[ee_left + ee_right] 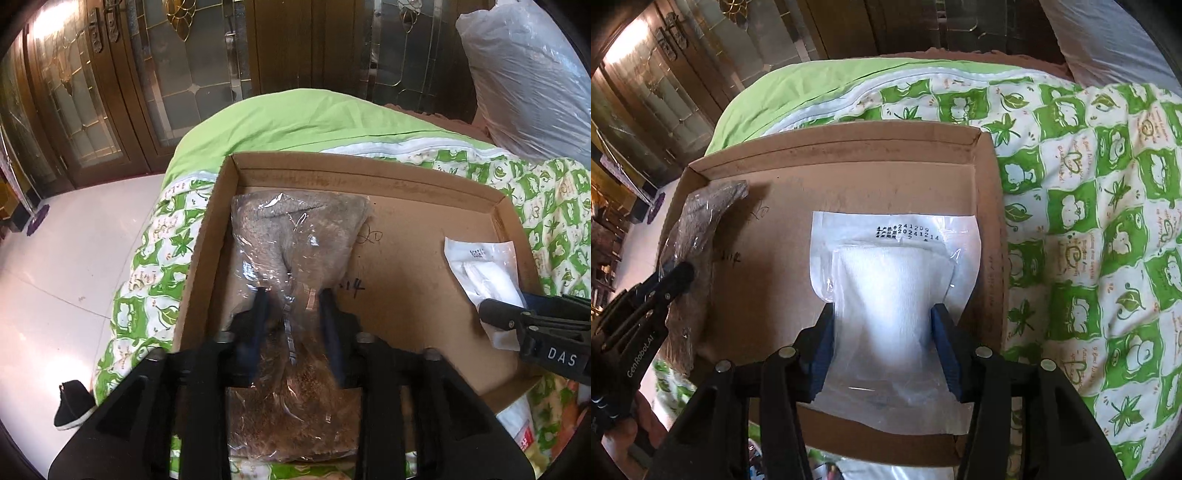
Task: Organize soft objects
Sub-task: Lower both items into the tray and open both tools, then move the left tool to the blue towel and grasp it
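A shallow cardboard box lies on a green patterned quilt. My left gripper is shut on a brown furry item in a clear bag, which rests in the box's left side. My right gripper is shut on a white gauze packet with a printed date, lying in the box's right side. The white packet and right gripper show at the right of the left wrist view. The brown bag and left gripper show at the left of the right wrist view.
The quilt spreads to the right of the box. A large clear plastic bag sits at the back right. Wooden glass-panel doors stand behind. White tiled floor and a black shoe lie to the left.
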`<state>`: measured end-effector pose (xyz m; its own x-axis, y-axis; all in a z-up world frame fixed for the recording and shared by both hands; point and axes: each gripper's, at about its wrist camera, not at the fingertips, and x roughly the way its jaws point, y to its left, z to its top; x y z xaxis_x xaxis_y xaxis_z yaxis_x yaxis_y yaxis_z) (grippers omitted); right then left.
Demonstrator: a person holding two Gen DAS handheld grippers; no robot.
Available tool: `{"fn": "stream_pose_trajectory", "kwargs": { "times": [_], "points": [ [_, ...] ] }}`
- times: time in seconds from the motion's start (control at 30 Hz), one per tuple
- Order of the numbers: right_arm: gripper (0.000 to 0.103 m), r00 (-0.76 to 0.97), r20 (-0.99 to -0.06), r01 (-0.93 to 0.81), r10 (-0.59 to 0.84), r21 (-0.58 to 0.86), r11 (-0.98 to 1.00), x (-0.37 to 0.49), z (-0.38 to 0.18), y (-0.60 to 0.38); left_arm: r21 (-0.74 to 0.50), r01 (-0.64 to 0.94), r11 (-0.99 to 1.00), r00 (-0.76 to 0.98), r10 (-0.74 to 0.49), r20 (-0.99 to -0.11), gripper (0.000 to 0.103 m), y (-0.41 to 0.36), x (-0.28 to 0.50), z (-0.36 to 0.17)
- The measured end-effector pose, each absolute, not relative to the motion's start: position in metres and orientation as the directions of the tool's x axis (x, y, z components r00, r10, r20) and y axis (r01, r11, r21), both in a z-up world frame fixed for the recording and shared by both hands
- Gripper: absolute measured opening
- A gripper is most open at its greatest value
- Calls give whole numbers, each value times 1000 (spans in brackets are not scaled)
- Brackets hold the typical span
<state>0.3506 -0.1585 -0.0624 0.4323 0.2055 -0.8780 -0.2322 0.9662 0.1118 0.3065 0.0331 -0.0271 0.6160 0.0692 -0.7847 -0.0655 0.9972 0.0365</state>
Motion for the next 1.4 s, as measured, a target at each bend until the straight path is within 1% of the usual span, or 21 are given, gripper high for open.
{"fn": "stream_pose_trajectory", "kwargs": {
  "times": [0.03,0.07,0.13,0.17,0.2,0.33,0.47,0.63,0.8,1.1,1.13,1.17,1.2,1.23,1.27,1.33,1.37,1.4],
  "points": [
    [55,435,-877,-231,206,113,966,351,-62,-158,28,-69,997,612,64,-788,53,34,307,-28],
    [58,436,-875,-229,210,117,966,353,-61,-158,24,-76,997,610,66,-790,55,35,308,-29],
    [63,442,-870,-223,217,127,966,351,-63,-159,22,-87,996,612,71,-788,56,36,308,-29],
    [69,445,-868,-221,219,131,966,350,-63,-160,18,-91,996,614,70,-786,57,37,307,-27],
    [72,449,-866,-219,219,131,967,349,-62,-161,15,-91,996,616,68,-785,58,38,306,-27],
    [74,462,-854,-225,239,148,963,343,-60,-165,14,-89,996,626,67,-777,59,37,301,-19],
    [81,479,-841,-226,253,160,961,336,-53,-171,8,-84,996,635,60,-770,59,35,296,-10],
    [81,506,-824,-230,255,156,961,331,-40,-176,-1,-72,997,650,46,-759,59,35,281,5],
    [81,488,-829,-205,272,194,959,314,-37,-193,6,-59,998,642,43,-766,59,33,254,11],
    [82,404,-876,-114,264,238,965,271,-44,-217,-14,-63,998,569,24,-822,59,28,200,1],
    [82,383,-884,-105,267,246,964,265,-44,-219,-23,-58,998,569,14,-823,62,27,194,1],
    [82,367,-889,-107,273,251,962,258,-42,-219,-27,-56,998,569,10,-822,67,27,189,1],
    [83,361,-891,-112,276,252,961,255,-40,-218,-33,-57,998,571,5,-821,79,28,183,2],
    [84,360,-891,-123,278,250,960,247,-37,-217,-46,-57,997,576,-5,-818,82,30,176,3],
    [87,363,-887,-138,284,250,958,237,-31,-217,-61,-60,996,581,-15,-814,82,32,169,4],
    [96,371,-877,-149,306,269,952,221,-24,-219,-92,-72,993,587,-32,-809,82,38,154,3],
    [103,376,-869,-153,321,284,947,211,-22,-221,-107,-81,991,587,-40,-809,82,43,145,1],
    [103,386,-856,-157,344,306,939,197,-19,-225,-122,-90,988,584,-47,-811,82,46,138,-1]
  ]
}}
